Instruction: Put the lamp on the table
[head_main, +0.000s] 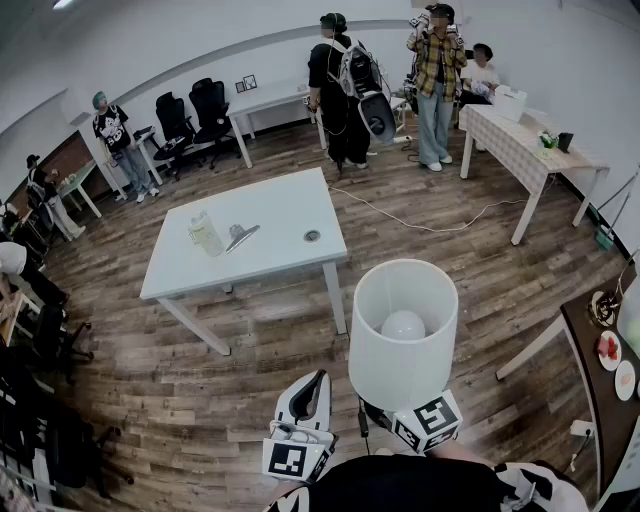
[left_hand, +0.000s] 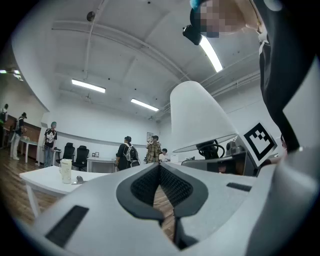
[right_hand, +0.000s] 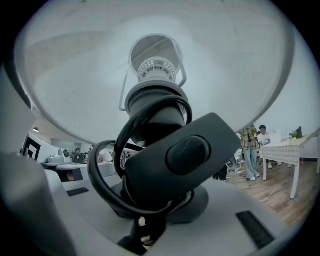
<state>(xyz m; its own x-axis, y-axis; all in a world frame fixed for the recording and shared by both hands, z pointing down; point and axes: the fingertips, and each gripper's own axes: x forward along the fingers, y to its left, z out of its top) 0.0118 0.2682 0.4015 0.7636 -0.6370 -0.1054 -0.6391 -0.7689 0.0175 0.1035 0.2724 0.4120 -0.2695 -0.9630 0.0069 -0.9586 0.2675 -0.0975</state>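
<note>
One lamp (head_main: 403, 345) was the whole job, and it hung upright over the floor, short of the table (head_main: 262, 268) and off its near right corner. The right gripper (right_hand: 150, 227) was clenched on the lamp's dark stem under the shade (head_main: 372, 370). The cord (right_hand: 101, 176) was looped round the stem and the switch (right_hand: 186, 154) lay across the front. The pads probably pressed behind that cord, where they could not be made out. The left gripper (head_main: 318, 383) sat beside it, jaws closed on nothing. The step in hand looked like the carry to the table. Doing it well would mean keeping the stem plumb so the shade did not swing, and gripping firmly, since a round stem wrapped in cord could turn between the pads. The best landing seemed the bare stretch along the tabletop's near edge toward the right corner. That spot lay apart from the bottle (head_main: 205, 235) and metal piece (head_main: 240, 238) nearer the left edge, and from the small disc (head_main: 312, 236) by the right edge. The base should come down flat, wholly inside the edge, with no cord trapped beneath, before the jaws let go.
</note>
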